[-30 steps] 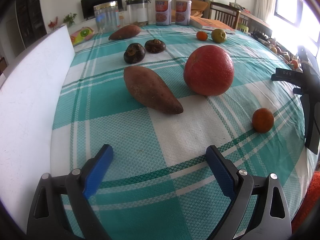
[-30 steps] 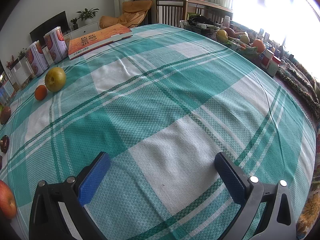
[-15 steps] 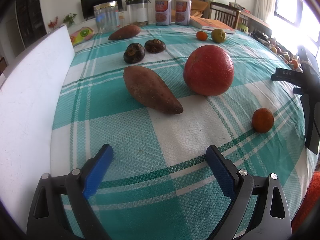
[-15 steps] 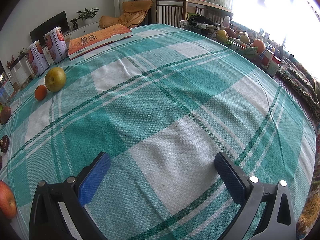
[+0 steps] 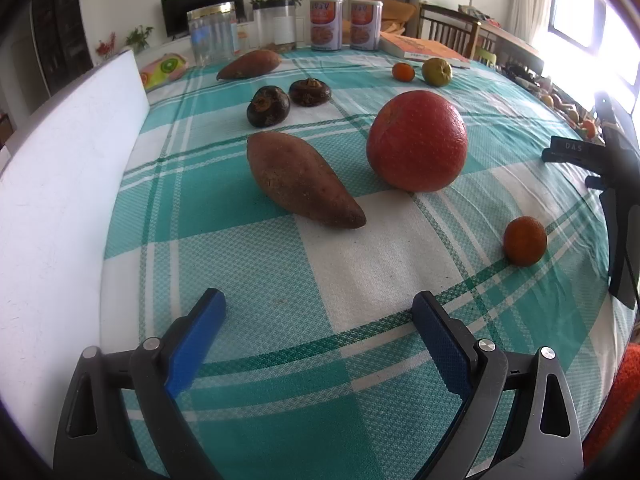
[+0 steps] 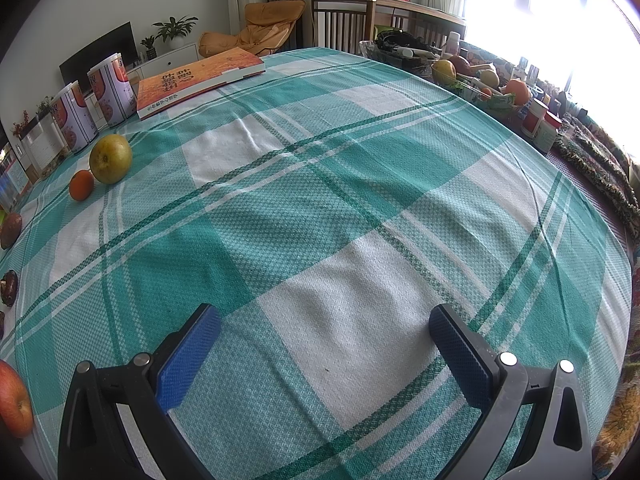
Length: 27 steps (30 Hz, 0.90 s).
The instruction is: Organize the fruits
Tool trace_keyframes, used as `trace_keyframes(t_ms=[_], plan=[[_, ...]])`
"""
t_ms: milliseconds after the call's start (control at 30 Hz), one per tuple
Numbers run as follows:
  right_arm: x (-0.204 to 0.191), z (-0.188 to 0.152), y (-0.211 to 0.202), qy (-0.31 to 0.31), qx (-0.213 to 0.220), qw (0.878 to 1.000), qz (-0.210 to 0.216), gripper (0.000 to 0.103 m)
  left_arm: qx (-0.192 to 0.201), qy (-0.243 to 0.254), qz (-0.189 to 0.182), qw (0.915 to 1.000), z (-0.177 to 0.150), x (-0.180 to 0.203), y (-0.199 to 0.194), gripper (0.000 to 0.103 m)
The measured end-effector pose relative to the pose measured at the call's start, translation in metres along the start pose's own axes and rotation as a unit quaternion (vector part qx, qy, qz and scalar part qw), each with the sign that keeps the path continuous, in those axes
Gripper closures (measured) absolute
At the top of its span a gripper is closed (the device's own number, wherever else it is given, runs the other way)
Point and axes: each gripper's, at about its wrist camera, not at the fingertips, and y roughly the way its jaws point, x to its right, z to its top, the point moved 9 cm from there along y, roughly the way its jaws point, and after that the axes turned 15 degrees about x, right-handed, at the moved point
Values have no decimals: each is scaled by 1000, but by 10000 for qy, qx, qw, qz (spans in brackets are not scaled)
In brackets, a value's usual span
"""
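My left gripper (image 5: 319, 306) is open and empty above the checked tablecloth (image 5: 248, 272). Ahead of it lie a sweet potato (image 5: 300, 178), a big red fruit (image 5: 417, 141) and a small orange (image 5: 524, 241) to the right. Farther back are two dark round fruits (image 5: 268, 106), a second sweet potato (image 5: 250, 64), another small orange (image 5: 403, 71) and a green-yellow pear (image 5: 437, 71). My right gripper (image 6: 324, 320) is open and empty over bare cloth. The pear (image 6: 110, 158), the small orange (image 6: 81, 185) and the red fruit (image 6: 14, 400) lie at its left.
A white board (image 5: 60, 184) stands along the table's left side. Two cans (image 5: 327, 24), jars (image 5: 211, 32) and an orange book (image 6: 196, 80) stand at the far edge. A basket of fruit (image 6: 476, 80) and small bottles sit beyond the right edge. The other gripper's body (image 5: 616, 184) shows at right.
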Motion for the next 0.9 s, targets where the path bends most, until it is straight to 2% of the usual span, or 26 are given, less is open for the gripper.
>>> trace_keyframes(t_ms=[67,167,233,367,467,533,567,633,667,733,800,867,900], plan=[[0,0,0,0,0,10000,0,0,41,-147,-156,9998,1,-1,-3,8],[0,0,0,0,0,10000,0,0,-2,-623,-426,9972,6,-8,-8,8],[0,0,0,0,0,10000,0,0,50,-934,-408,9948,17,-14,-6,8],[0,0,0,0,0,10000,-1,0,52,-1399,-38,9902,43,-30,15,8],[0,0,0,0,0,10000,-2,0,-195,-1673,308,9852,44,-42,42,10],[0,0,0,0,1,10000,-3,0,-15,-1651,411,9854,50,-45,46,11],[0,0,0,-1,0,10000,-5,0,-36,-1604,356,9864,51,-43,49,19],[0,0,0,0,1,10000,-5,0,78,-1455,105,9893,54,-35,48,50],[0,0,0,1,1,10000,-5,0,51,-1404,34,9901,53,-32,47,57],[0,0,0,2,2,10000,-6,0,38,-1285,69,9917,51,-31,41,57],[0,1,0,-15,-32,10000,22,0,-38,-1336,-69,9910,45,-28,31,58],[-6,-5,-9,-148,-348,9987,339,3,-134,-1356,-302,9902,36,-23,12,58],[-15,-10,-23,-159,-471,9960,737,11,-163,-1312,-433,9903,31,-19,1,58]])
